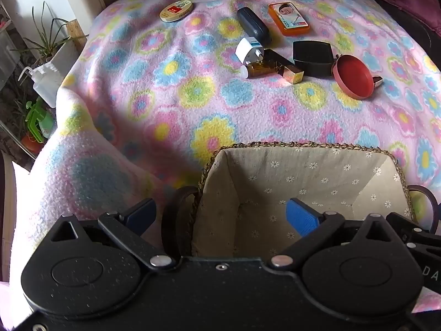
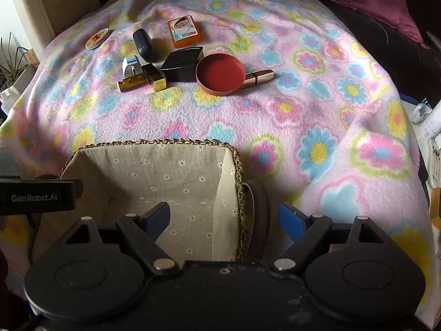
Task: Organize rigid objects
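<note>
A woven basket [image 1: 303, 149] with flowered lining stands empty on the near part of the blanket. My left gripper [image 1: 222, 216] is open, its fingers either side of the basket's left wall and handle without pressing. My right gripper [image 2: 224, 219] is open around the right wall [image 2: 237, 182] the same way. Farther back lie a round tin [image 1: 176, 11], a dark case [image 1: 253, 26], an orange tin [image 1: 288, 18], a white plug adapter [image 1: 248, 51], an amber bottle [image 1: 257, 69], a gold box [image 1: 284, 67], a black box [image 1: 312, 58], a red lid [image 2: 220, 74] and a rose-gold lipstick [image 2: 259, 76].
The flowered fleece blanket [image 1: 165, 96] covers a soft, uneven surface and drops off at the left. Potted plants and a squeeze bottle [image 1: 41, 82] stand beyond that edge. A maroon cushion [image 2: 380, 0] lies at the far right. The left tool's black body [image 2: 35, 197] shows beside the basket.
</note>
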{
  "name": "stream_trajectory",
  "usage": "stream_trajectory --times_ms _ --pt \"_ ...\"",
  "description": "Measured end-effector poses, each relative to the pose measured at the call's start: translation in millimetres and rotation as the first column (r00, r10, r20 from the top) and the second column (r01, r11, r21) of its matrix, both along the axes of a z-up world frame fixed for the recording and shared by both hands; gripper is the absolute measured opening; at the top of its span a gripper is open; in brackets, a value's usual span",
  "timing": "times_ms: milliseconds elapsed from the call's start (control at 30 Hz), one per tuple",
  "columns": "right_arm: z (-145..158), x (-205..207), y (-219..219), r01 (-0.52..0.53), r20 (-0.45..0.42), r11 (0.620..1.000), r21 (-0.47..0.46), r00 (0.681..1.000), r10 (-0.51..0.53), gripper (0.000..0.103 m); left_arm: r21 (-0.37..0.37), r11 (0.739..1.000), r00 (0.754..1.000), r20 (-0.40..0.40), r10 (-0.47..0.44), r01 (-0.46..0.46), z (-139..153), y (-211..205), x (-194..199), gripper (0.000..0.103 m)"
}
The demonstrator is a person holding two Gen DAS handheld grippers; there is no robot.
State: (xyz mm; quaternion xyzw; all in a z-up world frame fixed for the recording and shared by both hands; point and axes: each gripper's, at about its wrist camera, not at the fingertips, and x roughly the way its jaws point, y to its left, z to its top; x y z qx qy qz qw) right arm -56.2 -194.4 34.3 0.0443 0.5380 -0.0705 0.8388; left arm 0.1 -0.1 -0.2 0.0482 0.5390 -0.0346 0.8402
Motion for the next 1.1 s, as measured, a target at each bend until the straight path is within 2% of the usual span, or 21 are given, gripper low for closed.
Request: stream_trajectory --times_ms 1100 --pt "-2.4 1.5 -1.5 0.002 -0.003 1.0 0.008 1.0 -0.002 0.09 0.01 1.0 1.0 -0.021 -0.009 0.009 -5.5 -5.9 -2.4 0.098"
